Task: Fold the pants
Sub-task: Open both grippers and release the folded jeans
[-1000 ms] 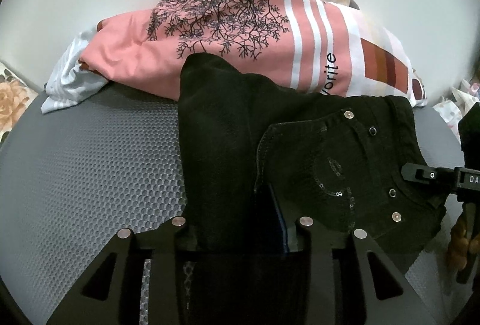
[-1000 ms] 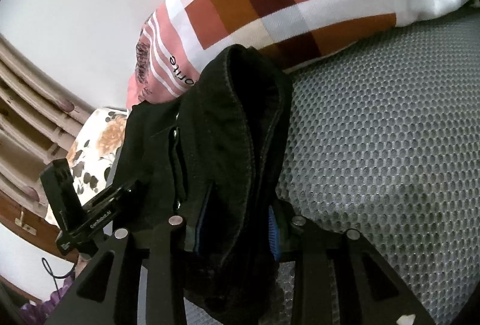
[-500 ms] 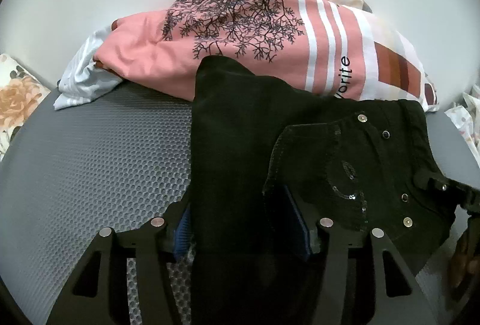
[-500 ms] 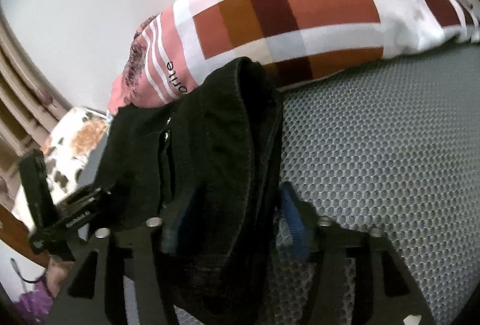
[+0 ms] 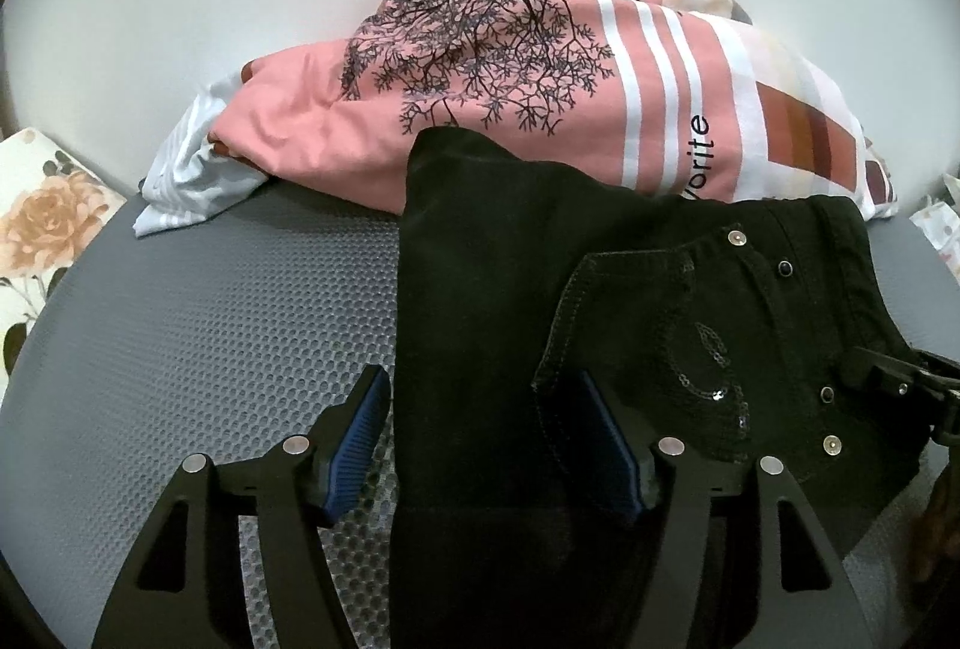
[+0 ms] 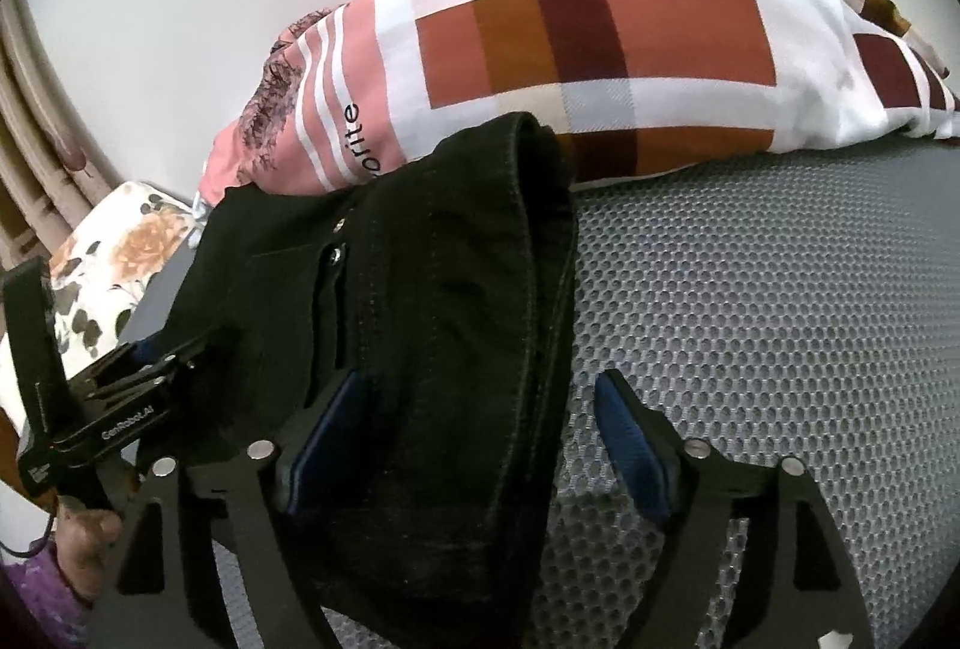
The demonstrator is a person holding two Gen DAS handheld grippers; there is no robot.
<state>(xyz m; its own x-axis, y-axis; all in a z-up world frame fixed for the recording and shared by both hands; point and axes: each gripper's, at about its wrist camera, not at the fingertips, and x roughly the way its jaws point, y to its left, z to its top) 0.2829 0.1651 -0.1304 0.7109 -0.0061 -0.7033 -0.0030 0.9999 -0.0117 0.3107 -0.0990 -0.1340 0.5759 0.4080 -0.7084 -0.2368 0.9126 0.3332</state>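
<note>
With both sets of jaws spread, neither tool is pinching fabric: the left gripper [image 5: 480,439] straddles the near edge of the black denim pants [image 5: 600,301], and the right gripper [image 6: 474,439] straddles the bundle's thick folded edge with clear gaps at the blue pads [image 6: 630,445].

The pants lie as a compact multi-layer bundle on the grey honeycomb-textured mat [image 5: 210,325]. A stitched rear pocket with sequin trim and metal rivets faces up. The far edge of the bundle touches the pink pillow with a black tree print and white stripes [image 5: 480,97]. That pillow leans against a checked red, orange and white pillow [image 6: 600,31] along the mat's far edge. A white striped cloth [image 5: 192,181] protrudes from under the pink pillow. A floral-print cushion [image 5: 42,229] sits off the mat's left edge.

Judged progress: the folds appear complete and the bundle appears released. Remaining work is probably withdrawal of both grippers, plus minor squaring of the raised right-hand edge if required.
</note>
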